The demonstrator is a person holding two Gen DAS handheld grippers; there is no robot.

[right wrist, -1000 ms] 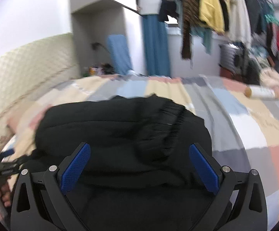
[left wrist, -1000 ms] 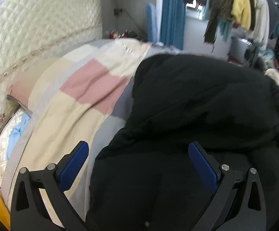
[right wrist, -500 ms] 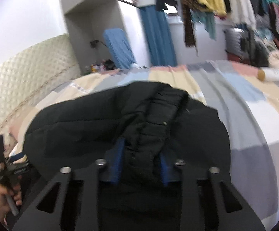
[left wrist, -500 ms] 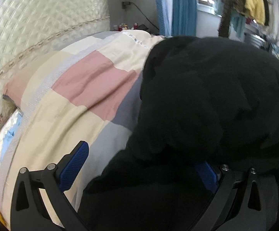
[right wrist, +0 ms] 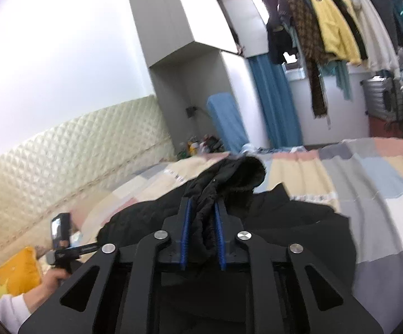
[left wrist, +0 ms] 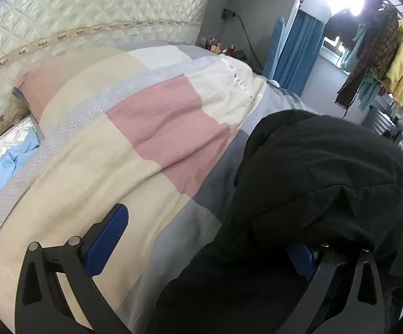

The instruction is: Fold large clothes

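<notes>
A bed (left wrist: pixel 29 41) with a cream quilted headboard is covered by a patchwork quilt (left wrist: pixel 123 161) of pink, beige, grey and white blocks. A black garment (left wrist: pixel 326 183) is heaped on the quilt, away from the headboard. A pink pillow (left wrist: pixel 42 83) is tucked against the headboard, a yellow cushion (right wrist: pixel 12 275) beside it.

this was a lived-in home bedroom. a bed under a patchwork duvet of pink, beige and grey squares (left wrist: pixel 157 144) filled the middle, backed by a cream quilted padded headboard (left wrist: pixel 95 8) along its head edge. beyond the far corner stood a tall grey wardrobe (right wrist: pixel 179 27), a blue curtain (right wrist: pixel 274 100), and a crowded rail of hanging jackets and coats (right wrist: pixel 329 19), one yellow. small bottles cluttered a bedside surface (left wrist: pixel 215 46).
</notes>
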